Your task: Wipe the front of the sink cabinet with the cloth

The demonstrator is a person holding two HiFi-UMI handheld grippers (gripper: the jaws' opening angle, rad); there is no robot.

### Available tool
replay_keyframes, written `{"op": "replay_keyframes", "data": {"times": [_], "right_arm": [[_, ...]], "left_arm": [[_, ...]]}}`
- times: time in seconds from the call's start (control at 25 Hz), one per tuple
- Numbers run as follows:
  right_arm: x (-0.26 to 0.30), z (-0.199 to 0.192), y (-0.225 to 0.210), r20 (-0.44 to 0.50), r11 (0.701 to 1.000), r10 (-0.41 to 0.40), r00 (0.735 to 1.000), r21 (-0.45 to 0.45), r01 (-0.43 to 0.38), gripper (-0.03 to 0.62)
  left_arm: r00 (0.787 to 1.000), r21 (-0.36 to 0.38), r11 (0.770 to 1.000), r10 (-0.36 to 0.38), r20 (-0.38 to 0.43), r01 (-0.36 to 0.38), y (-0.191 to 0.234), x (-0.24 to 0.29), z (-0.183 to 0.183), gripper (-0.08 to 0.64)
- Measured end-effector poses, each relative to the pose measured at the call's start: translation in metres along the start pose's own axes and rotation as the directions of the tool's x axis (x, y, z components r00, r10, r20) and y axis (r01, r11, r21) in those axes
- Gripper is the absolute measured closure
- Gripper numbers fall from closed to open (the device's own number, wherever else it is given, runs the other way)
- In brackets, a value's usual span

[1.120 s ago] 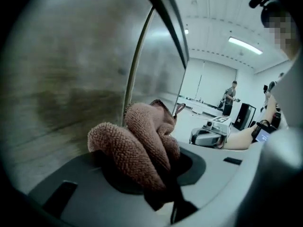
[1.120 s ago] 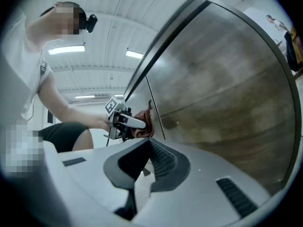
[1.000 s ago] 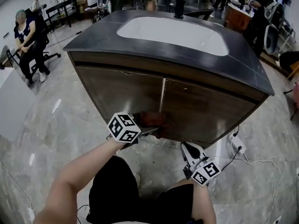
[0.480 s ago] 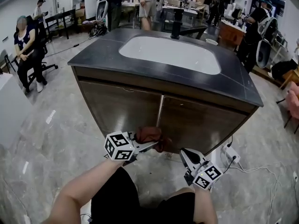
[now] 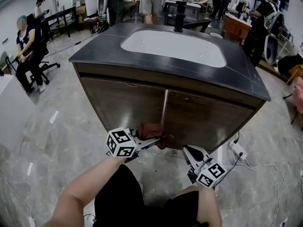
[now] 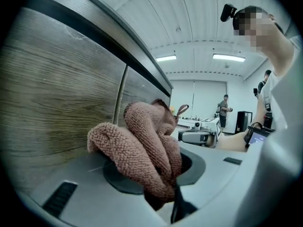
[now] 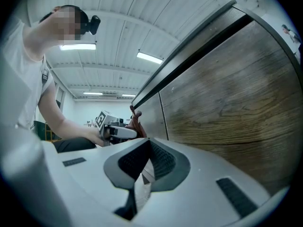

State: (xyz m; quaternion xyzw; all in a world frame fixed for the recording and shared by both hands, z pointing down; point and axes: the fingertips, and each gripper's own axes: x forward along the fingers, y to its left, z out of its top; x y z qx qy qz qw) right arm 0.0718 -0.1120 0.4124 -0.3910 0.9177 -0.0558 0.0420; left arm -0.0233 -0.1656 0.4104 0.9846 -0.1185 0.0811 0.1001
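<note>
My left claw is closed on the cloth. In the left gripper view the jaws clamp the cloth's lower part, and its loose folds bulge above and to the left of them. The cloth is reddish-brown terry, bunched.

Cloth position: low on the cabinet front, at the seam between the two doors, near the bottom edge. The left fold lies against or just beside the left door; I cannot confirm contact.

My right claw is closed, with its pads together and nothing between them. The right gripper view shows this claw pointing along the right door, near it but apart from it. It sits low, below the cabinet's bottom edge and to the right of the cloth, well apart from the left claw.

Cabinet: dark wood-grain doors under a dark counter with a white basin. The floor is grey marbled tile. A white power strip lies on it, right of the cabinet.
</note>
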Motion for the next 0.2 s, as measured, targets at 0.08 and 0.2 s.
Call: {"op": "replay_keyframes", "data": {"times": [0.08,0.2], "right_arm": [[0.0008,0.0006,-0.0008,0.003,1.000,-0.001,1.000,0.000,0.001,0.580],[0.0012,-0.0001,-0.0010,0.007,1.000,0.000,1.000,0.001,0.000,0.580]], "left_arm": [[1.000,0.004,1.000,0.004,-0.005,-0.004,0.0026,0.0007,-0.0015,0.446],[1.000,0.003,1.000,0.011,-0.007,-0.011,0.0060,0.0017,-0.0037,0.447]]}}
